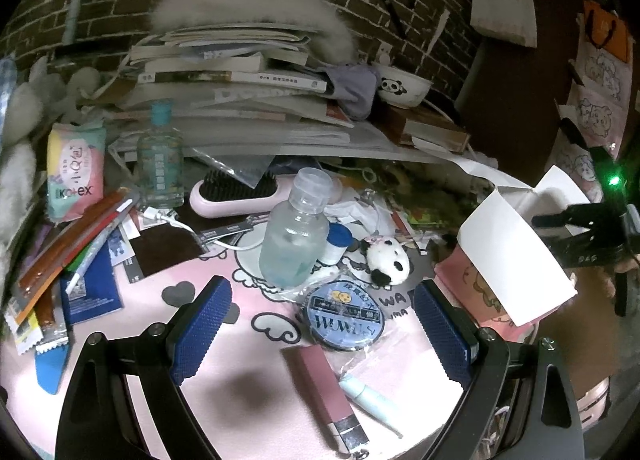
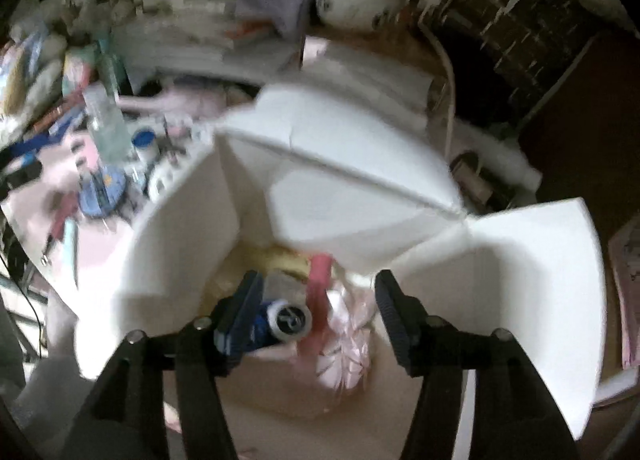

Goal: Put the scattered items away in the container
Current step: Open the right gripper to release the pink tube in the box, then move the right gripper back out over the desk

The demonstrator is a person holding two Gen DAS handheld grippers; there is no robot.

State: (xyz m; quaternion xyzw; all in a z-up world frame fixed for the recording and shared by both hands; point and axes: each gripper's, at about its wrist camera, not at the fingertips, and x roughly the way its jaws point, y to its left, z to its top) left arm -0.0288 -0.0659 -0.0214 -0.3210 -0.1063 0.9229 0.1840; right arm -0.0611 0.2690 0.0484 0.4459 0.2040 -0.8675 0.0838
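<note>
My left gripper [image 1: 320, 334] is open and hovers low over the pink mat [image 1: 224, 364]. Between its blue pads [image 1: 202, 334] and a bit ahead lies a round blue tape tin [image 1: 342, 316]. Near it are a pink rectangular tube [image 1: 326, 388], a pale blue tube [image 1: 372, 396], a clear bottle [image 1: 296, 232] and a small panda plush [image 1: 386, 260]. The white-flapped box [image 1: 516, 252] stands to the right. My right gripper [image 2: 316, 300] is open above that box [image 2: 180, 228], which holds a blue item with a white cap [image 2: 280, 322], a pink stick [image 2: 320, 288] and a pink wrapped pack [image 2: 344, 348]. The right wrist view is blurred.
A pink hairbrush [image 1: 236, 196], a green bottle [image 1: 160, 156], a pad pack [image 1: 74, 172], pens and sachets [image 1: 68, 248] crowd the left and back. A tall stack of books [image 1: 240, 92] with a panda bowl [image 1: 402, 88] rises behind. The right gripper's body [image 1: 588, 236] sits beyond the box.
</note>
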